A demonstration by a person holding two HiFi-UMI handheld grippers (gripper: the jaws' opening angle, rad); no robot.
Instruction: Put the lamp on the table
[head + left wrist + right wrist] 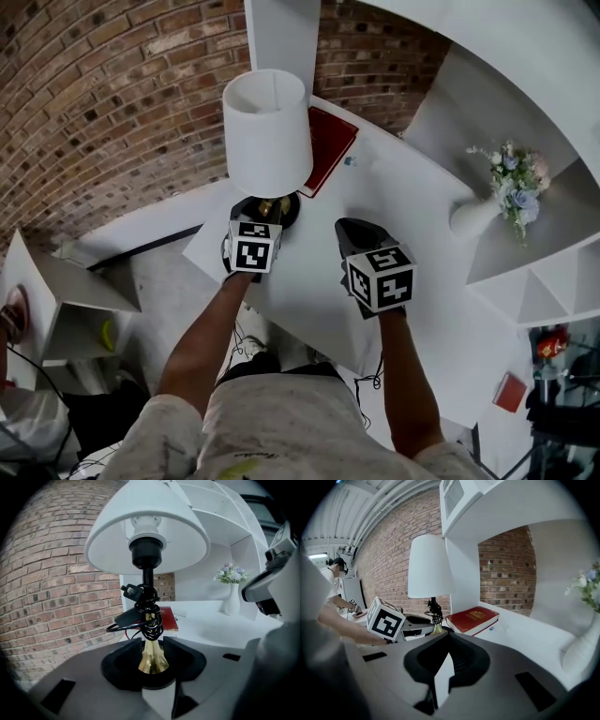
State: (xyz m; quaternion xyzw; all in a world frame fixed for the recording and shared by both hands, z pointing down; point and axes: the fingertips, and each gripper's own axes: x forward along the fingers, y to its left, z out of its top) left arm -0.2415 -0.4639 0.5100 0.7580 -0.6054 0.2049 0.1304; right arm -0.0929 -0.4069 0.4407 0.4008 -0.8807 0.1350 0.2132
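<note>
Left gripper view: the left gripper [152,643] is sitting with its jaws spread, one on each side of the brass stem of the lamp [147,569], a white-shaded piece on a round black foot. A sliver of gap is showing at each pad, so nothing is being squeezed.

Judgement: no hold is needed here, since the lamp is bearing its own weight, standing upright on the white table [412,220] just ahead of the jaws, near the table's corner. The placing step is looking done.

A black cord [149,616] is sitting wound round the stem just above the jaw tips, probably bundled so that it is not trailing.

The right gripper [448,633] is hovering to the right of the left one, tips together, nothing between them; it is probably being kept clear.

A red hardback book [472,618] is lying flat just beyond the lamp's foot. A white vase [476,216] of pale flowers is standing well off to the right. A brick wall [51,588] is filling the background.
</note>
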